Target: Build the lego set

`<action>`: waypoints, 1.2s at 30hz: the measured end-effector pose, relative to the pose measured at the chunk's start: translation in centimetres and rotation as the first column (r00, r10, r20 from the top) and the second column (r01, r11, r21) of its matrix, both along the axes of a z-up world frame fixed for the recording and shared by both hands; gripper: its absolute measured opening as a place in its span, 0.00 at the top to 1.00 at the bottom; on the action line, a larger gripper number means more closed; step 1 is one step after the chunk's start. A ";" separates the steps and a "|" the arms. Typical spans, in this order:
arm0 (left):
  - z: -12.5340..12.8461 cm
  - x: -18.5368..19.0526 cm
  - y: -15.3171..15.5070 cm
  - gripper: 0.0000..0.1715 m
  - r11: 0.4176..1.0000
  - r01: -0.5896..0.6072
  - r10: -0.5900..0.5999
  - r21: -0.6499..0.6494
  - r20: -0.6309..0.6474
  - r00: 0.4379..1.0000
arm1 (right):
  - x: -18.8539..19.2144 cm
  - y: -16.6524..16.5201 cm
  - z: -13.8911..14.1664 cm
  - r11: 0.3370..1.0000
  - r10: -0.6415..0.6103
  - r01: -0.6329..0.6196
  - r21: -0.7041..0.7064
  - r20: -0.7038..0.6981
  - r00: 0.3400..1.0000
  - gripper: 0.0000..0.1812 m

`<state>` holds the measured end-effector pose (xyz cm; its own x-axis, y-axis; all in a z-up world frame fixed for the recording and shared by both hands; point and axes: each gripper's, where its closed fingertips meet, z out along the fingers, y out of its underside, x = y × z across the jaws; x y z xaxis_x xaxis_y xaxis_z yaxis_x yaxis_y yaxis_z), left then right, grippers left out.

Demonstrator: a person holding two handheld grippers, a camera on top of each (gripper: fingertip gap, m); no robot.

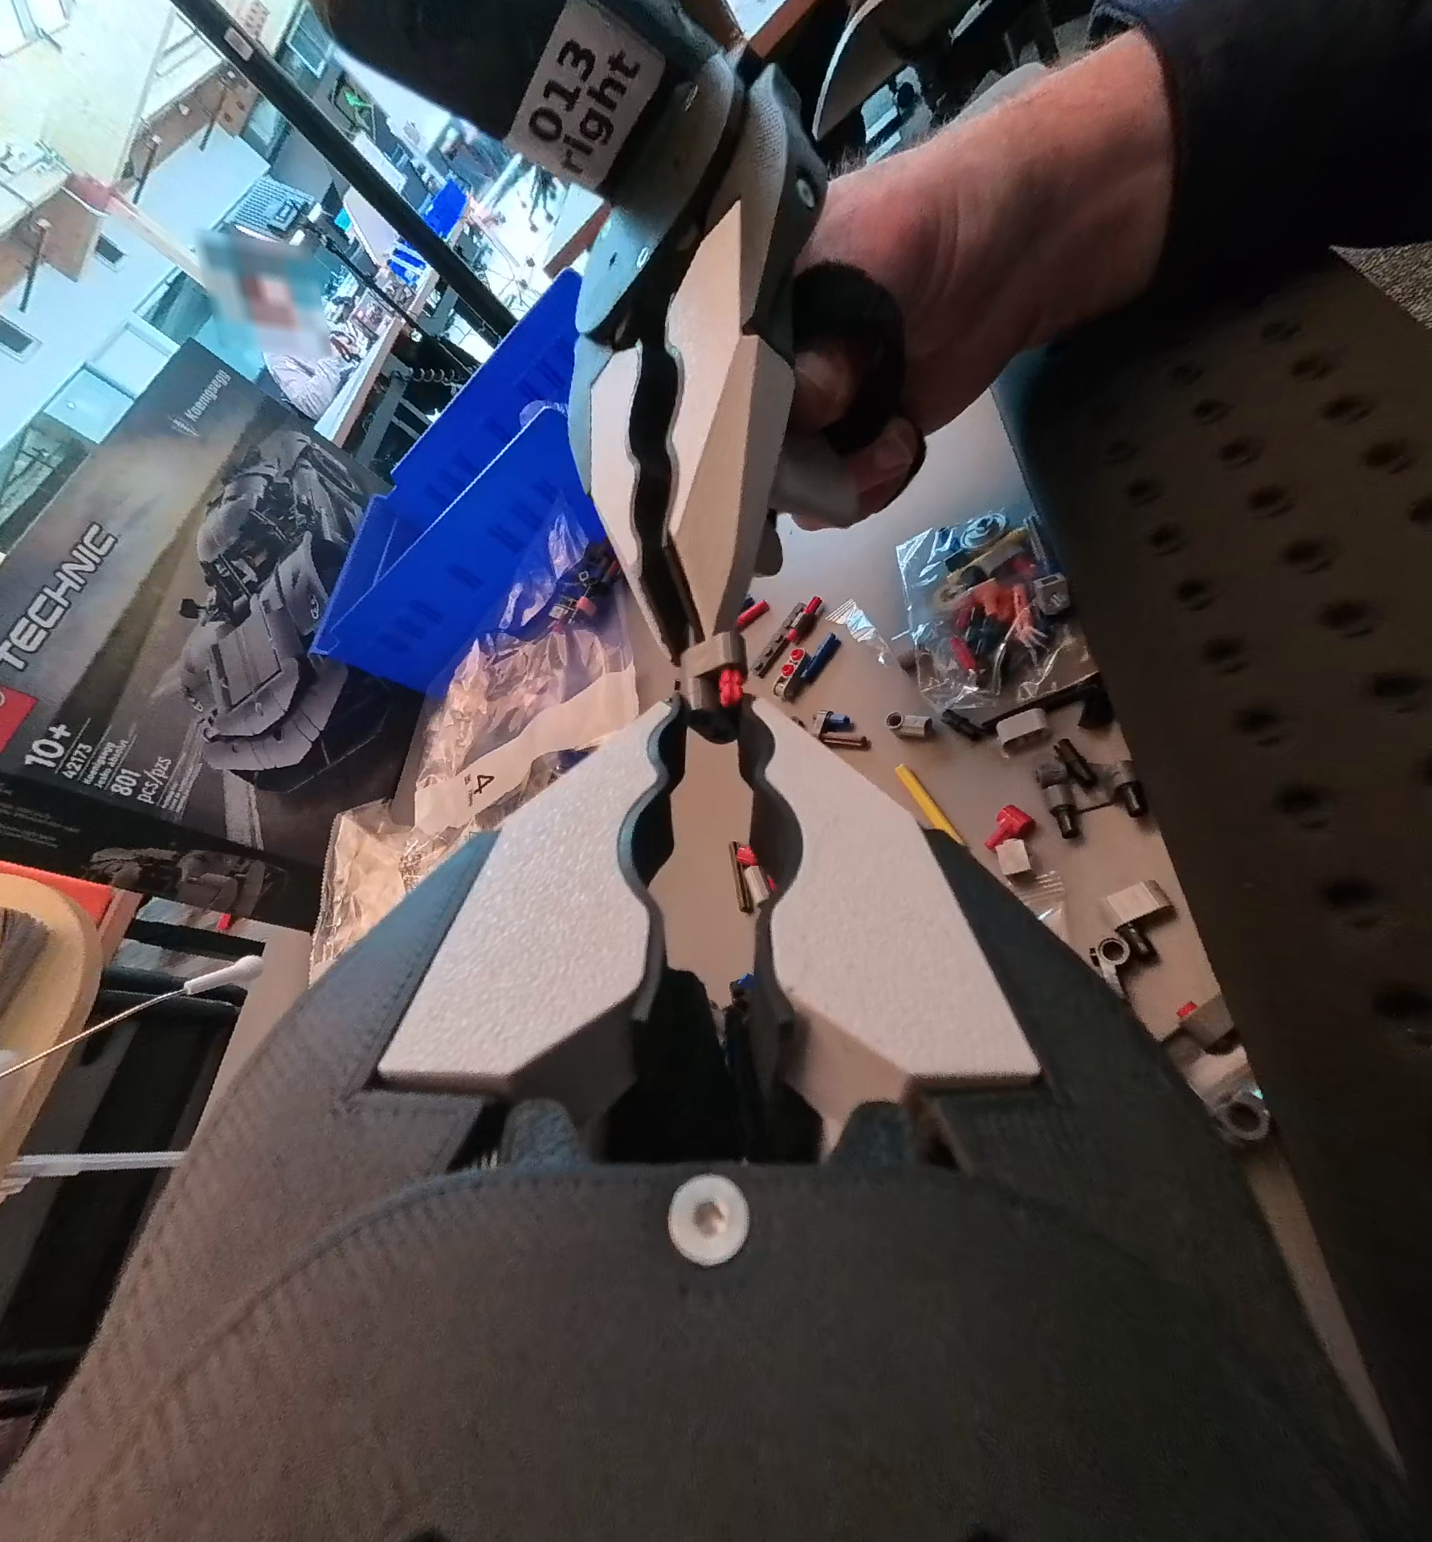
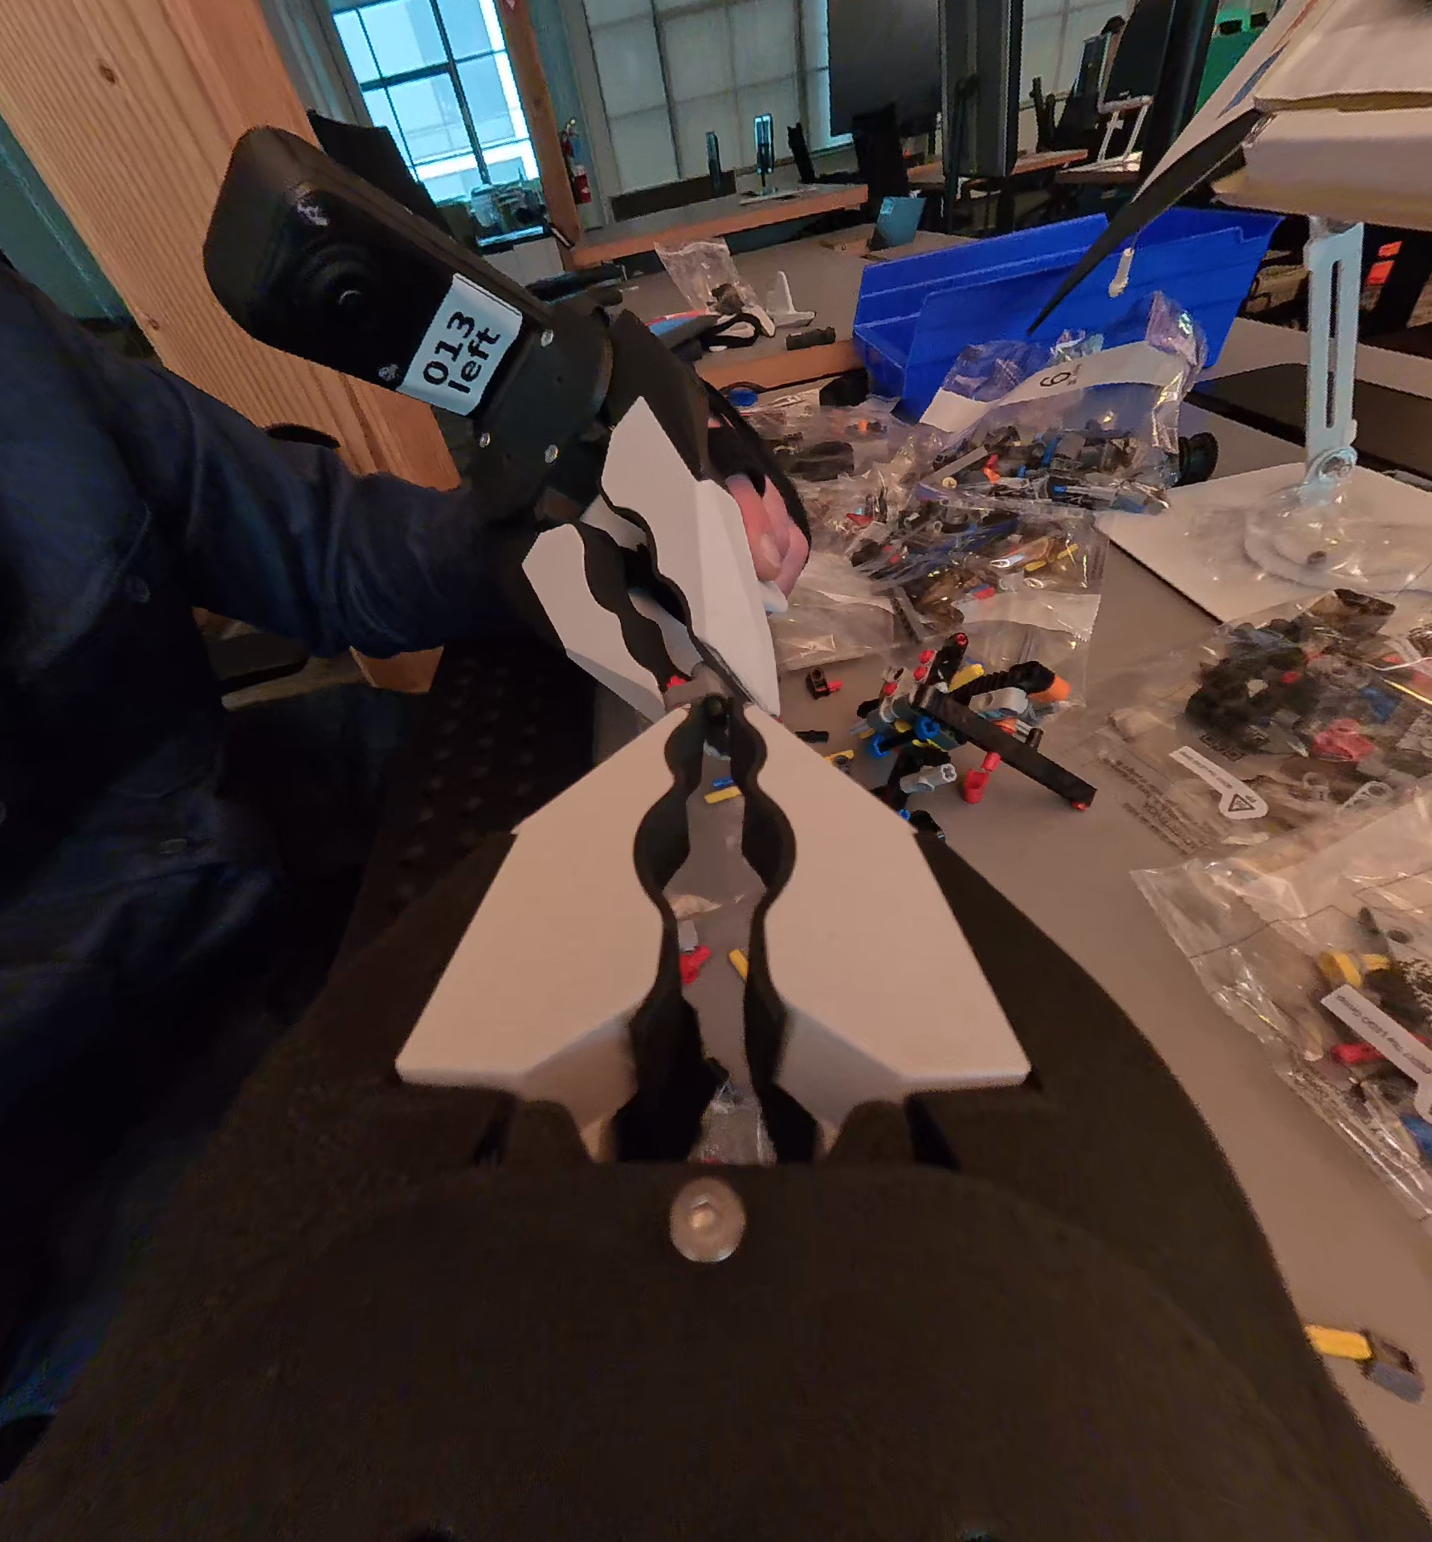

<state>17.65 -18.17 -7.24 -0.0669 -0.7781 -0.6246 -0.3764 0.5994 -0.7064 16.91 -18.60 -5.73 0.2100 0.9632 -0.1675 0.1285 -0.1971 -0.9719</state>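
We note a grey table [image 2: 1054,843] carrying clear bags of parts [image 2: 1021,467], some stacked, along its far and right sides. A partly built black model [image 2: 975,730] stands near the middle, with loose red, blue and yellow pieces [image 1: 1013,826] scattered beside it. Blue bins [image 2: 1021,292] sit at the back, and the set's box [image 1: 153,634] rests next to them.

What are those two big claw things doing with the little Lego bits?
A person holds a gripper in each hand and brings the tips together in the air above the table. The right gripper pinches a small grey piece with red pins, and the left gripper closes on a small dark part just below it. They seem to be joining the two. Loose pieces, bags of parts and a half-built model lie on the table.
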 end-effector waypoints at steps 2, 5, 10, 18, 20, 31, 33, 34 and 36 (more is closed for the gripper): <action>0.0 0.0 0.0 0.94 1.000 0.001 -0.001 -0.006 0.000 1.000 | 0.0 0.0 0.0 1.000 -0.002 0.001 0.009 0.010 1.000 0.99; 0.1 0.0 0.0 0.94 1.000 0.003 -0.003 -0.011 0.002 1.000 | 0.0 -0.1 0.1 0.999 -0.008 0.008 0.033 0.009 1.000 0.99; -0.7 0.1 -0.1 0.93 1.000 0.005 -0.005 -0.008 -0.037 0.999 | 0.0 -0.1 -0.1 0.994 -0.036 0.029 0.110 0.058 0.998 1.00; -0.5 0.1 0.1 0.93 1.000 -0.002 0.001 -0.028 -0.022 1.000 | 0.0 -0.1 0.0 0.993 -0.035 0.028 0.114 0.060 0.998 0.92; -0.7 0.0 0.1 0.93 0.999 -0.002 0.001 -0.032 -0.031 1.000 | 0.0 0.0 -0.2 0.993 -0.039 0.031 0.111 0.071 0.997 0.91; -0.4 0.1 -0.1 0.94 0.995 0.017 -0.018 -0.101 -0.002 1.000 | 0.2 0.3 -0.3 0.994 -0.053 0.046 0.100 0.071 0.996 0.92; -0.2 0.1 0.0 0.94 0.989 0.017 -0.015 -0.149 0.014 1.000 | 0.3 0.2 -0.2 0.993 -0.053 0.046 0.108 0.070 0.996 0.92; -0.1 0.1 0.1 0.94 0.986 0.014 -0.010 -0.164 0.021 1.000 | 0.4 0.3 -0.3 0.991 -0.065 0.054 0.122 0.081 0.995 0.92; 0.2 0.1 0.0 0.94 0.977 0.026 -0.018 -0.213 0.037 0.999 | 0.4 0.4 -0.4 0.987 -0.078 0.063 0.149 0.097 0.992 0.92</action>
